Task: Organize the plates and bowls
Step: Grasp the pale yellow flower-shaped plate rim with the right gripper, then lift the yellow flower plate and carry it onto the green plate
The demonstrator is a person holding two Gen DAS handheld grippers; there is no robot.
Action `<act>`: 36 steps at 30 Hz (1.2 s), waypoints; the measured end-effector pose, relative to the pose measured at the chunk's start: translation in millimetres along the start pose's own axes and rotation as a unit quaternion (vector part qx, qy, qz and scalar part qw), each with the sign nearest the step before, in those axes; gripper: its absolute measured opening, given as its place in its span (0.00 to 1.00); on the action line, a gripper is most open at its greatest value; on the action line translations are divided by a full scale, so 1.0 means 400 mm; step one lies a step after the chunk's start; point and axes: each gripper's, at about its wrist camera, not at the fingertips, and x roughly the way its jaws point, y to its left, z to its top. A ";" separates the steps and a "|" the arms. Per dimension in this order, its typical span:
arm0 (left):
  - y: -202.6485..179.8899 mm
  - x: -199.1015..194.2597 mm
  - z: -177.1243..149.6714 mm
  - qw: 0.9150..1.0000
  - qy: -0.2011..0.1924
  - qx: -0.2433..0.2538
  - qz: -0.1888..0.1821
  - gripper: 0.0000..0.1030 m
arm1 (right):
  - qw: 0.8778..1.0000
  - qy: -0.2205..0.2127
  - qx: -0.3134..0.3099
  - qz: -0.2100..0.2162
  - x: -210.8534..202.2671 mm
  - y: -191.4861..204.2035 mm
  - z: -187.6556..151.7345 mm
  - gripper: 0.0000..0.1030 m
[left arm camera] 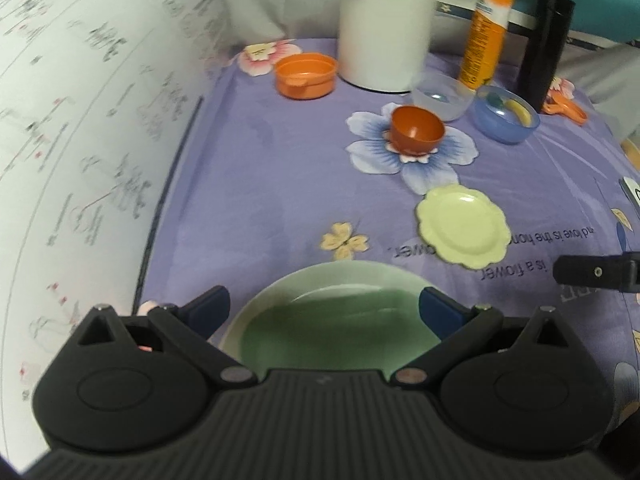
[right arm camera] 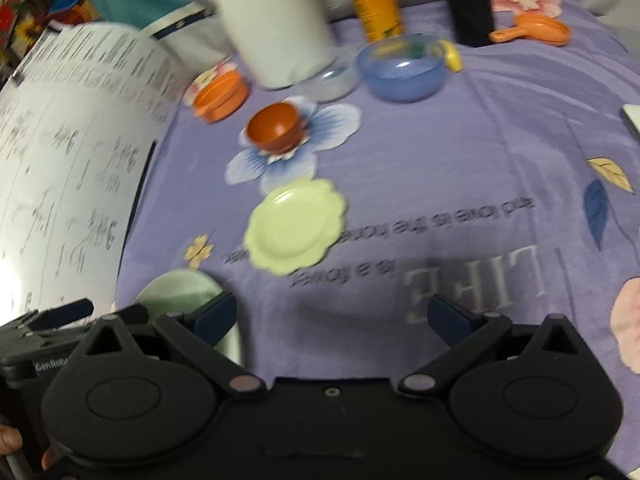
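Pale green plate (left arm camera: 332, 320) lies flat on the purple flowered cloth (left arm camera: 280, 184), at the near edge, directly under the left gripper (left arm camera: 324, 308). Both blue fingertips (left arm camera: 440, 312) are spread wide, one over each side of the plate; no grip on it. In the right wrist view the same plate (right arm camera: 176, 292) shows at lower left, partly hidden behind that gripper's left finger.

Scalloped yellow-green plate (left arm camera: 464, 226) sits just beyond, to the right, apart from the green one; it overlaps printed lettering on the cloth.

Small brown-orange bowl (left arm camera: 418, 128) stands upright on a blue flower print, farther back. Clear bowl (left arm camera: 440, 96) and blue bowl (left arm camera: 506, 120) stand side by side behind it; the blue one holds small yellow and green items. Orange lidded tub (left arm camera: 306, 76) at the far left.

Right gripper (right arm camera: 332, 320) hovers over bare cloth, fingers wide apart, holding nothing.

Back row: white jug (left arm camera: 384, 28), orange-yellow bottle (left arm camera: 486, 28), black cylinder (left arm camera: 546, 44). A printed sheet (left arm camera: 80, 120) curls up along the left edge.
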 end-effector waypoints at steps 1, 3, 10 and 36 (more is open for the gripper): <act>-0.014 0.009 0.008 1.000 0.000 0.005 -0.003 1.00 | 1.000 -0.005 0.002 -0.003 0.001 -0.011 0.006 0.93; -0.039 0.027 0.024 1.000 -0.001 0.014 -0.008 1.00 | 1.000 -0.012 0.010 -0.004 0.007 -0.030 0.017 0.83; -0.133 0.115 0.075 0.998 0.019 0.047 -0.027 1.00 | 0.999 -0.011 0.032 0.014 0.054 -0.073 0.061 0.57; -0.197 0.239 0.112 0.995 0.045 0.039 -0.083 0.43 | 0.996 0.019 0.046 0.075 0.205 -0.051 0.117 0.20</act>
